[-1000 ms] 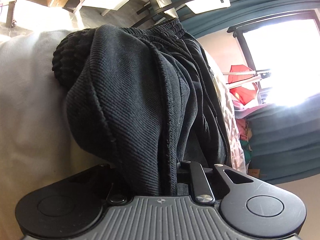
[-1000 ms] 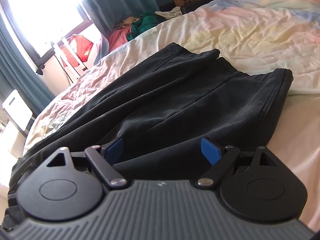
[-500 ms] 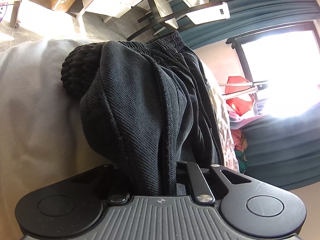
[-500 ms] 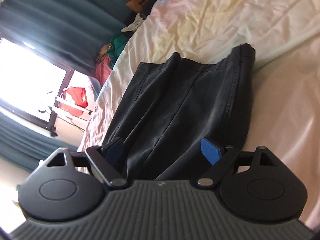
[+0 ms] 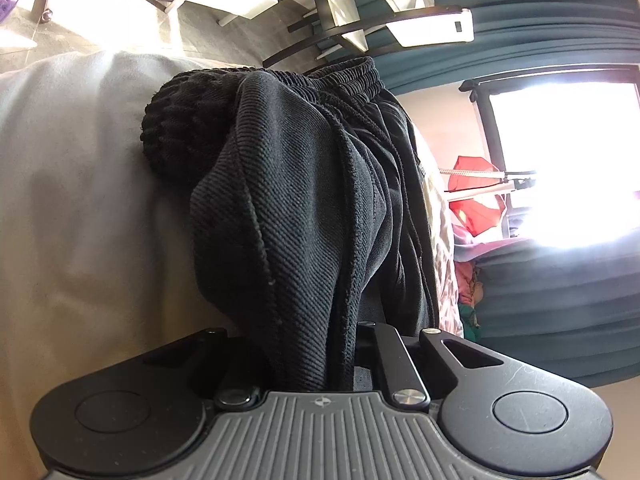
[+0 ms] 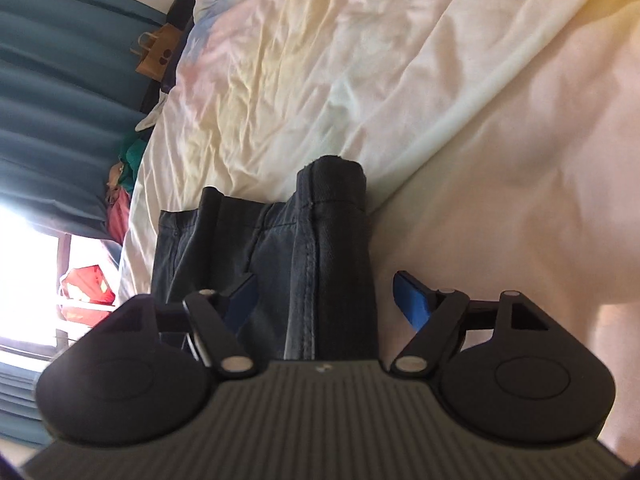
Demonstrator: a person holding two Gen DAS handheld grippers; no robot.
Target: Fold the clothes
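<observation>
- My left fingers (image 5: 340, 364) are clenched on a bunched fold of the black trousers (image 5: 304, 208), right at the base of my view; the cloth rises straight up and away from them.
- My right fingers (image 6: 328, 300) are closing but not yet pressing: the hemmed edge of one trouser leg (image 6: 332, 264) stands between the two blue pads (image 6: 412, 300), touching neither that I can see.
- The garment's long axis runs straight ahead of my right fingers, away across the bed (image 6: 500, 160), so I judge the right hand is the one placed to pinch this leg end.
- Farther off in the left view, the ribbed waistband (image 5: 348, 76) lies at the top of the bundle, resting on the pale sheet (image 5: 80, 184).
- Count: one pair of trousers, two sets of fingers, one bed.
</observation>
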